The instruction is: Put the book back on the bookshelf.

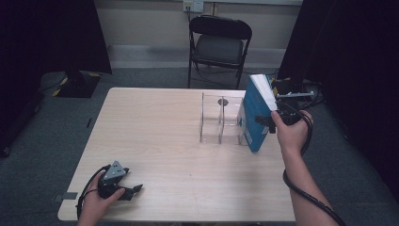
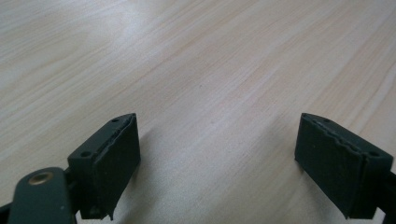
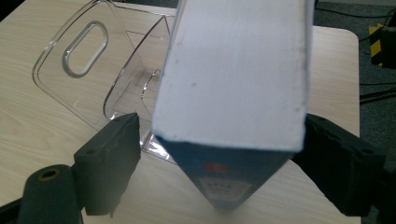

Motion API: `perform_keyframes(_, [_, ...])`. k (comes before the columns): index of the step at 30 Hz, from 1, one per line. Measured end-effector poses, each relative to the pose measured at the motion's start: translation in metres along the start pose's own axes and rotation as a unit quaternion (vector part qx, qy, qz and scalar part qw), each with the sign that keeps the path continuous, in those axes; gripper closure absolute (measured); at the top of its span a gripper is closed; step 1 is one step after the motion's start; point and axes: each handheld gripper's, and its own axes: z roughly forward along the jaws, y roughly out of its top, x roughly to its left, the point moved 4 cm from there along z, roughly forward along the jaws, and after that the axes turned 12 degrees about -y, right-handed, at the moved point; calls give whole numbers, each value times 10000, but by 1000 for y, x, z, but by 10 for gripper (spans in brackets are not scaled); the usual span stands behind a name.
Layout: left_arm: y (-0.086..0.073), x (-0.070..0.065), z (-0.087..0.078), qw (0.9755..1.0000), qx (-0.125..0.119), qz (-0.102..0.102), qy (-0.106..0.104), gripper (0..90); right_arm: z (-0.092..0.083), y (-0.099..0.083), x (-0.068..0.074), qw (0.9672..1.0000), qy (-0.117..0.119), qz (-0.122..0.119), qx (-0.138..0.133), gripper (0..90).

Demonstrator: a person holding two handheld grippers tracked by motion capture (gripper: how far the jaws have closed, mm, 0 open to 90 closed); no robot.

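Note:
A thick blue book (image 1: 255,115) with white page edges stands tilted on the table (image 1: 164,141), at the right end of a clear plastic rack (image 1: 220,117). My right gripper (image 1: 274,118) reaches it from the right. In the right gripper view the book (image 3: 233,74) sits between the two black jaws of the right gripper (image 3: 223,140). A gap shows between the left pad (image 3: 116,154) and the cover, so the jaws stand open around it. Near the table's front left corner lies my left gripper (image 1: 133,190), and in its own view the left gripper (image 2: 219,163) is open over bare wood.
The clear rack (image 3: 88,51) has upright dividers with oval handle holes. A black folding chair (image 1: 219,42) stands behind the table. Dark curtains hang at both sides, and cables lie on the floor at the right.

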Motion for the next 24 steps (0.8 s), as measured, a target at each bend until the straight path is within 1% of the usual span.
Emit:
perform_keyframes(7, [0,0,0,10000,4,-8,-6,137,-3,-6,3,9999,85,-66,-47,156])
perform_keyframes(9, [0,0,0,10000,45,26,-3,137,-4,-8,3,9999,70,-72,-58,161])
perform_keyframes(11, [0,0,0,10000,44,25,-3,137,-5,-10,3,9998,114,-94,-93,163])
perform_keyframes(13, [0,0,0,10000,44,26,-2,137,-6,-13,3,9998,79,-126,-98,165])
perform_keyframes(17, [0,0,0,10000,42,24,-2,137,-9,-17,4,9997,126,-144,-138,165])
perform_keyframes(19, [0,0,0,10000,45,25,-3,137,-10,-19,4,9996,113,-173,-169,165])
perform_keyframes(24, [0,0,0,10000,43,26,-2,137,-12,-24,6,9995,167,-160,-198,170])
